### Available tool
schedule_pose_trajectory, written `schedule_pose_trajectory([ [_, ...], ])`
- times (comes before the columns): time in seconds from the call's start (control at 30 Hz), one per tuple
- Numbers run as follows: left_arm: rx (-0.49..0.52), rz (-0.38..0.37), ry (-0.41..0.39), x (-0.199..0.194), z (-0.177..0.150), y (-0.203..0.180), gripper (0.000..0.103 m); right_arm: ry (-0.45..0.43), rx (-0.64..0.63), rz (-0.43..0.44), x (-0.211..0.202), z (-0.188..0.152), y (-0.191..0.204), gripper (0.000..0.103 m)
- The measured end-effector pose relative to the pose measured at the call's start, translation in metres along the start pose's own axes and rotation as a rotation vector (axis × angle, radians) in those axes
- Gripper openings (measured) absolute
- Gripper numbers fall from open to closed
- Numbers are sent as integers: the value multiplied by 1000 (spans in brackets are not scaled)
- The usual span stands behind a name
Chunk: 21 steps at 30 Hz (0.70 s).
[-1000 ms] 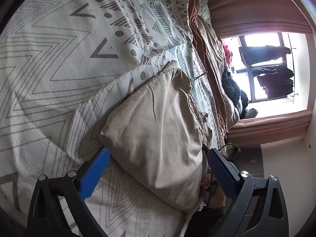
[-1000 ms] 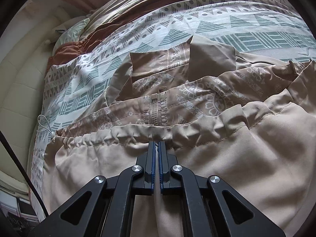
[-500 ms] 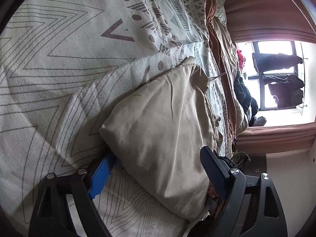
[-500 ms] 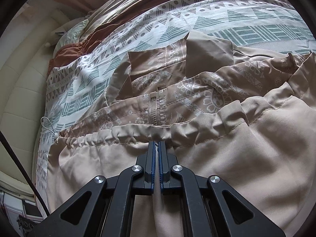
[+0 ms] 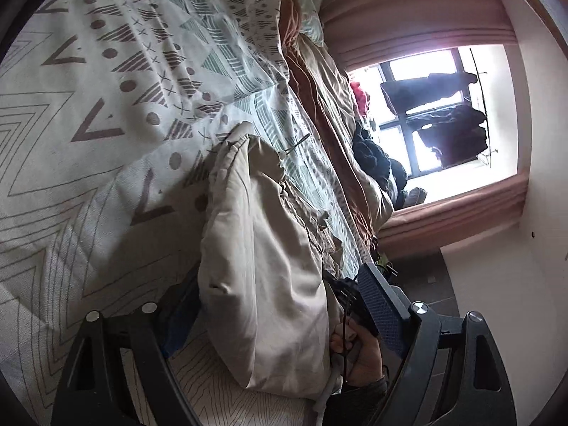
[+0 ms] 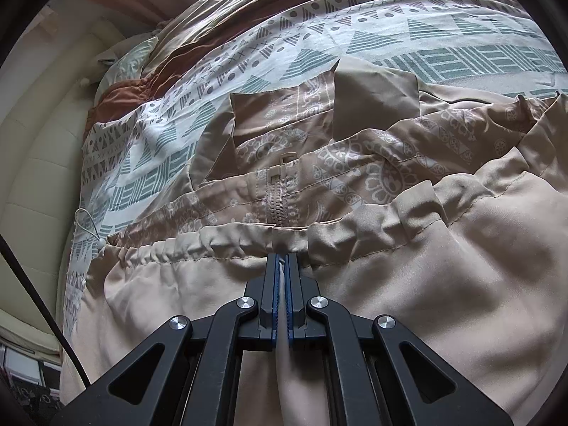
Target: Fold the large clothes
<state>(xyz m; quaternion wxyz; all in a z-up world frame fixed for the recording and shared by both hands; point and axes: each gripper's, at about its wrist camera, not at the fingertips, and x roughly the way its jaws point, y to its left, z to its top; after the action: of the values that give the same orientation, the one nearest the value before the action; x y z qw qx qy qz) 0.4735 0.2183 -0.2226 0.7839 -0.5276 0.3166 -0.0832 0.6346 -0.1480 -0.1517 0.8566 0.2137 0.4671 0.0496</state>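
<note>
A beige garment [image 6: 408, 284] with a patterned lining and a zip [image 6: 278, 198] lies folded on the patterned bedspread [image 6: 390, 42]. My right gripper [image 6: 283, 266] is shut on a pinch of its beige fabric just below the gathered hem. In the left wrist view the same garment [image 5: 269, 269] is a thick fold standing between my left gripper's [image 5: 280, 305] open blue fingers [image 5: 380, 305], one on each side. The left finger is partly hidden under the fold.
The bedspread [image 5: 106, 106] covers the bed. A brown quilt [image 6: 248, 7] is bunched along the far side. A padded headboard [image 6: 39, 142] stands at the left. A window [image 5: 436, 113] with hanging dark clothes and pink curtains is beyond the bed. A hand [image 5: 362, 348] shows near the left gripper.
My left gripper has slid further around the garment's fold, and its left finger now sits under the cloth. The right gripper stays shut on the fabric, nearly still.
</note>
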Motion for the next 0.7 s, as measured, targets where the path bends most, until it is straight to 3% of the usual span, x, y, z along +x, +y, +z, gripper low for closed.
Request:
schedule_pose_trajectory([
  [0.33, -37, 149, 8, 31, 4, 23, 85, 3, 8, 14, 3, 4, -3, 0],
  [0.4, -55, 202, 9, 36, 5, 29, 61, 1, 12, 16, 5, 5, -3, 0],
  [0.5, -81, 264, 13, 36, 3, 37, 43, 0, 15, 15, 6, 7, -3, 0],
  [0.7, -70, 255, 9, 19, -1, 34, 42, 2, 59, 56, -9, 8, -6, 0],
])
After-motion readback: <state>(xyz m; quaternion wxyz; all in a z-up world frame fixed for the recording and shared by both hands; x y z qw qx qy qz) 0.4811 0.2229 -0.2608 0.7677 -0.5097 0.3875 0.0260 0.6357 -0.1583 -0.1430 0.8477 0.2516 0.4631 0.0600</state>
